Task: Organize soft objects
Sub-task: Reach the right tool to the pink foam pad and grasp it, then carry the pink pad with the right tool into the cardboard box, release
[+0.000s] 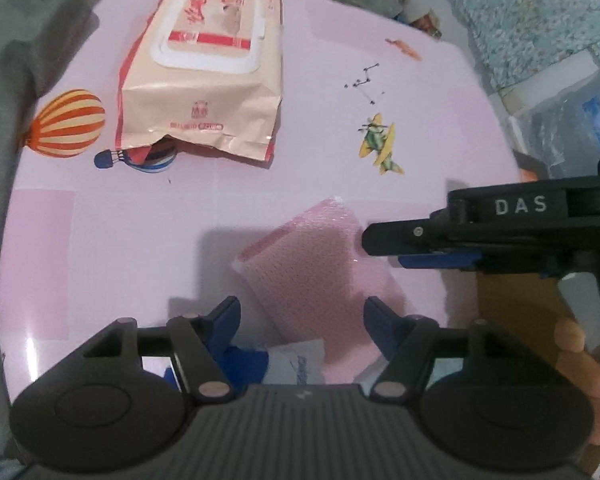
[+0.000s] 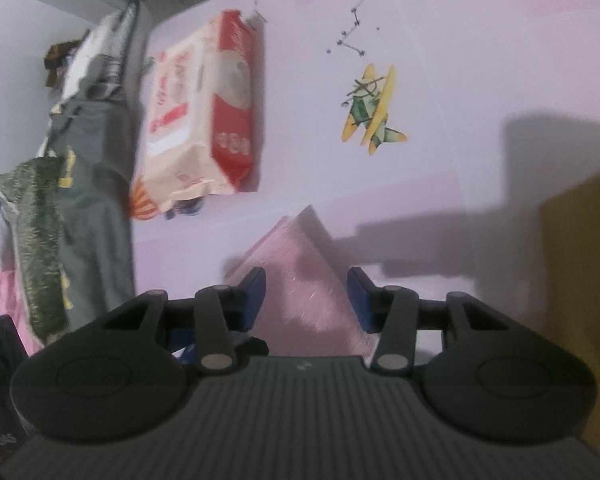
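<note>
Apparently bubble-textured, the flat pink pouch (image 1: 316, 264) lies between both gaping grippers (image 1: 302, 320) (image 2: 306, 298).

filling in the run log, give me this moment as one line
left gripper: open, over pink bubble-wrap pouch | right gripper: open, same pouch, no grasp | beige and red wet-wipes pack: on pink mat, untouched

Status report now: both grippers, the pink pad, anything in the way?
Left gripper open, empty. Right gripper open, empty. Pink pad flat on table between both. Wipes pack farther off, not in the way.

Left gripper (image 1: 302, 320) jaws apart; right gripper (image 2: 307, 294) jaws apart
</note>
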